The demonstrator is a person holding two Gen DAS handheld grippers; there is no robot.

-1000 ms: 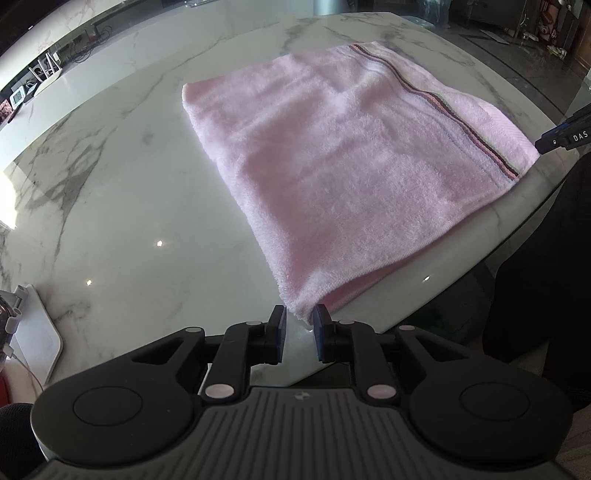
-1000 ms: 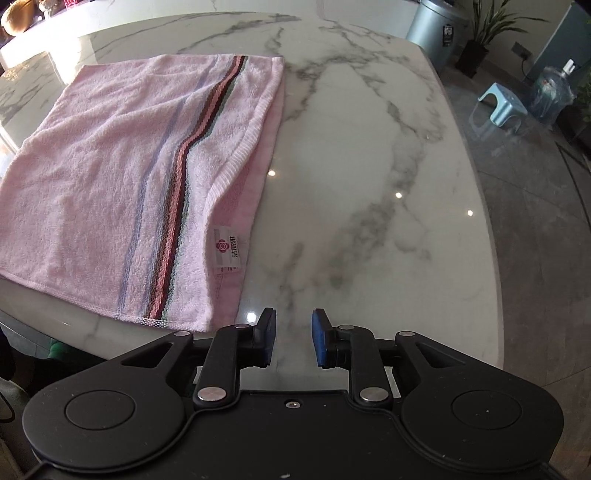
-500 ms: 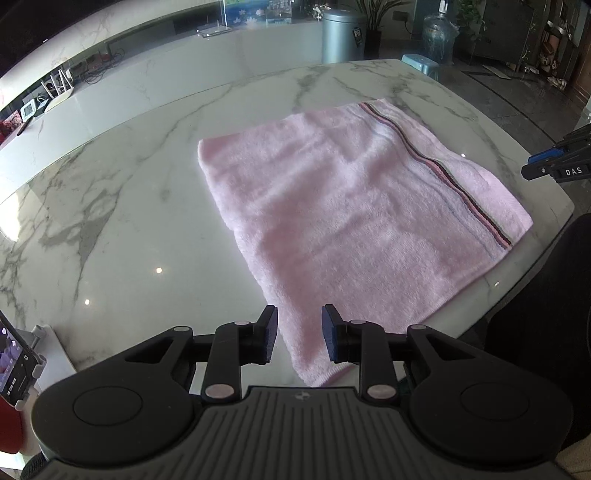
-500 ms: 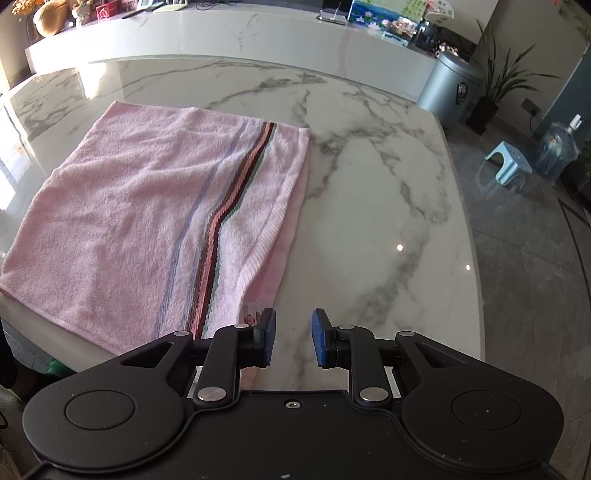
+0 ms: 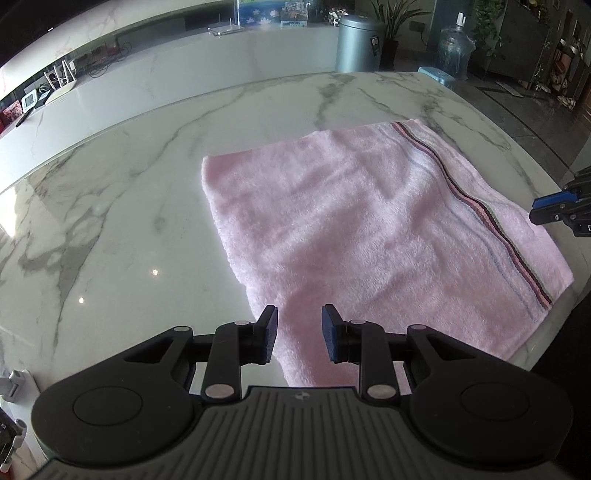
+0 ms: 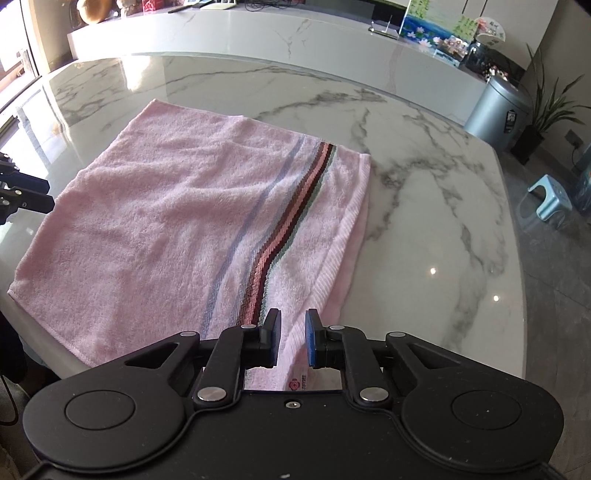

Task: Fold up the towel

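Note:
A pink towel (image 5: 369, 229) with a dark stripe band lies folded flat on the white marble table (image 5: 110, 221). My left gripper (image 5: 299, 332) hangs over its near left corner. Its jaws stand apart, and a ridge of towel shows in the gap without being pressed. My right gripper (image 6: 293, 336) is over the near right corner of the towel (image 6: 166, 229), beside the stripes and above the label. Its jaws are closing, with towel edge showing in the gap that is left. Each gripper shows at the other view's edge: right gripper (image 5: 533, 210), left gripper (image 6: 50, 195).
The table's near edge runs just under the towel's front hem. Beyond the table (image 6: 443, 221) stand a long white counter (image 6: 258, 33), a grey bin (image 6: 495, 110), a potted plant (image 6: 546, 110) and a blue stool (image 6: 546, 199). A white device (image 5: 14, 384) lies at the near left.
Both grippers have moved sideways over the towel's near corners. The left jaws have spread wider. The right jaws have drawn closer together.

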